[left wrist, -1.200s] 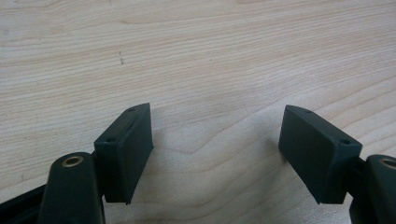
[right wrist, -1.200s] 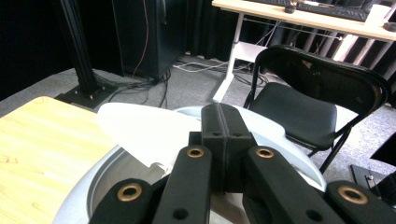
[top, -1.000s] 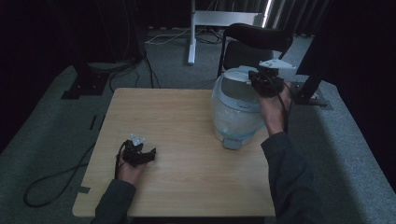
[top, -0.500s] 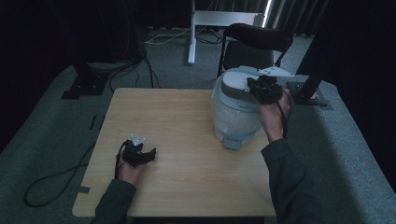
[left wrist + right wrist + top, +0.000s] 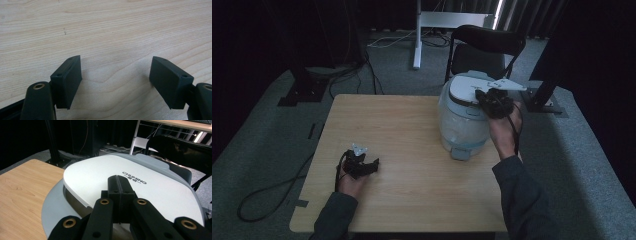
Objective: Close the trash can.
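Hovering right gripper (image 5: 119, 178) over rice cooker (image 5: 100, 176)

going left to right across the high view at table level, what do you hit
left hand-held gripper resting on the wooden table → a bare stretch of tabletop → white rice cooker near the right edge → right hand-held gripper, jaws shut, over the cooker's lid.

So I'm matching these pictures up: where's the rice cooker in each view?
High view: rice cooker, right rear of the wooden table.
Left gripper view: not in it.
Right gripper view: its white lid, centre.
Shared landmark: the table's wood grain.
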The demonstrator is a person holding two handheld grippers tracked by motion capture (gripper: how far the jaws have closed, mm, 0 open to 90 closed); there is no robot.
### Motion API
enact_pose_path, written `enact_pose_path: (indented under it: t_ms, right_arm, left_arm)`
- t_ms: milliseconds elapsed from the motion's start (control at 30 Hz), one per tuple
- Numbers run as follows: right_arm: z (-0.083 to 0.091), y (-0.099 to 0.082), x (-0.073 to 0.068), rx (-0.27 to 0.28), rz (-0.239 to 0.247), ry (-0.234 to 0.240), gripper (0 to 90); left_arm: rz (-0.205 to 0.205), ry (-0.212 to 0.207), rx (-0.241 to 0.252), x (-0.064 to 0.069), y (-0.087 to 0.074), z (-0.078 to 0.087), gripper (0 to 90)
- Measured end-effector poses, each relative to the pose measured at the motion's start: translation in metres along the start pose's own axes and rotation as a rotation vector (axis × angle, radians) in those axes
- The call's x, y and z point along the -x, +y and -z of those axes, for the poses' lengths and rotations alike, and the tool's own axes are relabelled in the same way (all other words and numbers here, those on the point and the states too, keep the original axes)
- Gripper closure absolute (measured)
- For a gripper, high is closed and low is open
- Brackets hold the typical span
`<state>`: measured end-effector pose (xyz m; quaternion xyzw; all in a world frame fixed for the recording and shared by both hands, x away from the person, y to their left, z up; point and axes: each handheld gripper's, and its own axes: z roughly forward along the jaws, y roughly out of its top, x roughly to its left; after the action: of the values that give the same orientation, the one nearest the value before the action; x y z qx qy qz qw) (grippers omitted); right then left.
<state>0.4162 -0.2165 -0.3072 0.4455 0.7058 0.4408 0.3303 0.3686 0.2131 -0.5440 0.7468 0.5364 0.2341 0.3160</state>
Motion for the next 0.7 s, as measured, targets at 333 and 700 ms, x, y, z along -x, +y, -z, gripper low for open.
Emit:
enact_pose_path:
  t_ms: [333, 700]
  right_arm:
    - [0.000, -0.005, -0.002, -0.004, 0.003, 0.006, 89.9]
    - [0.000, -0.011, -0.004, -0.005, 0.007, 0.013, 89.9]
  left_arm:
    - [0.001, 0.001, 0.003, 0.000, 0.000, 0.000, 25.9]
    - [0.001, 0.001, 0.004, 0.000, 0.000, 0.000, 25.9]
